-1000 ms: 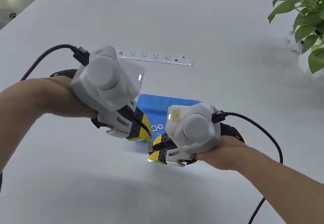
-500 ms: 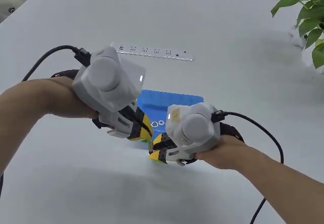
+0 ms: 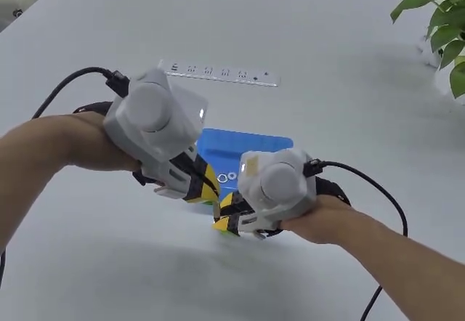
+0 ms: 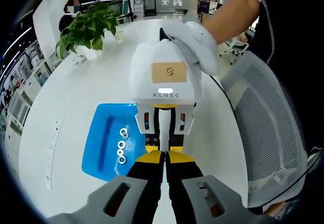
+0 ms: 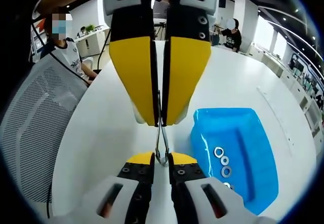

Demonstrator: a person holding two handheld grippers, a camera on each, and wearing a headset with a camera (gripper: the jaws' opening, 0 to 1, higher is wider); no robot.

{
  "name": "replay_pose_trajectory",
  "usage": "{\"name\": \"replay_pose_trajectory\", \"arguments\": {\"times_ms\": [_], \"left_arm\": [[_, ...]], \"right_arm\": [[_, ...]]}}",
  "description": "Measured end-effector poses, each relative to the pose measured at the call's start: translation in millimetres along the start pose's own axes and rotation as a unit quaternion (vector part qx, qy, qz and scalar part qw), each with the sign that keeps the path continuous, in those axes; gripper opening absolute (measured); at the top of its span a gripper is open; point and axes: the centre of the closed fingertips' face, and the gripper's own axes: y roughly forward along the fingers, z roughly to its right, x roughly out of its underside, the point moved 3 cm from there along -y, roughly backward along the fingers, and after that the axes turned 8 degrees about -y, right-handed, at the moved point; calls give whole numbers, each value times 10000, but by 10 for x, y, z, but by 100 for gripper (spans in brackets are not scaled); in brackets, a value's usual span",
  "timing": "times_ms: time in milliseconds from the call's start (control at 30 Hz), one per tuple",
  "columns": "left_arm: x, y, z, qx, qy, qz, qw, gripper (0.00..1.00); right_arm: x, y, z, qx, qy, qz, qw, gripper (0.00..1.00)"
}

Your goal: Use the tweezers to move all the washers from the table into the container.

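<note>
Head view: left gripper (image 3: 203,185) and right gripper (image 3: 227,212) sit tip to tip just below frame centre, jaws pointing at each other over the white table (image 3: 327,81). A hand holds each one, with cables trailing off to the left and lower right.

Right gripper view: tweezers (image 5: 161,133), thin metal, run up the middle of the frame. Their rounded end is down between the right gripper's yellow-tipped jaws. The other end goes up inside the left gripper's yellow pads at top centre. Left jaws are pressed almost together on the tweezers, with only a slit between them. Right jaws look clamped on the rounded end too, though the fisheye makes contact hard to confirm.

The blue container (image 5: 238,148) is at lower right of that view, on the table near the grippers and apart from them. There are four washers (image 5: 225,160) in a short row on the container floor.

Left gripper view: container at lower left with the washers in a column inside, right gripper's white body at centre frame, mesh chair (image 4: 268,133) on the right side.

Head view: container at centre, partly behind the grippers. Power strip (image 3: 218,74) is above it, well apart. Plant (image 3: 443,23) is in the upper right corner.
</note>
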Motion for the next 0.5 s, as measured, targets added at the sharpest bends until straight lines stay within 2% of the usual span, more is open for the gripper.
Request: {"name": "replay_pose_trajectory", "arguments": {"times_ms": [500], "left_arm": [[4, 13, -69, 26, -30, -31, 10000, 5]], "right_arm": [[-33, -46, 36, 63, 62, 89, 9999, 16]]}}
